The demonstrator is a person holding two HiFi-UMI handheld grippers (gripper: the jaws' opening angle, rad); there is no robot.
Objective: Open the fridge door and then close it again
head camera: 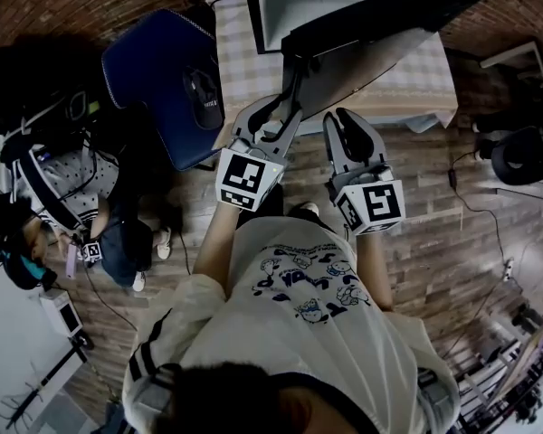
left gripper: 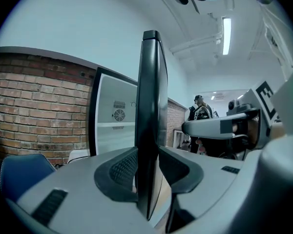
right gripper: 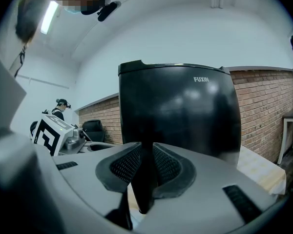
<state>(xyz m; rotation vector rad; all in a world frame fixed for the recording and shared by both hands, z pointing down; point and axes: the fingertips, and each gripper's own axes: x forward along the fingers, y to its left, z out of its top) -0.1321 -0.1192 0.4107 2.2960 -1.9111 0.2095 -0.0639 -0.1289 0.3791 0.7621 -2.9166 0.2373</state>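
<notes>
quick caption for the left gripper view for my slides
Left tongs clasp the edge of the open fridge door, brick wall behind.

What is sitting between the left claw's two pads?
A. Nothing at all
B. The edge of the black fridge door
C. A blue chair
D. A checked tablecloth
B: in the left gripper view, the dark edge of the fridge door stands upright between the pads of the left claw.
</notes>
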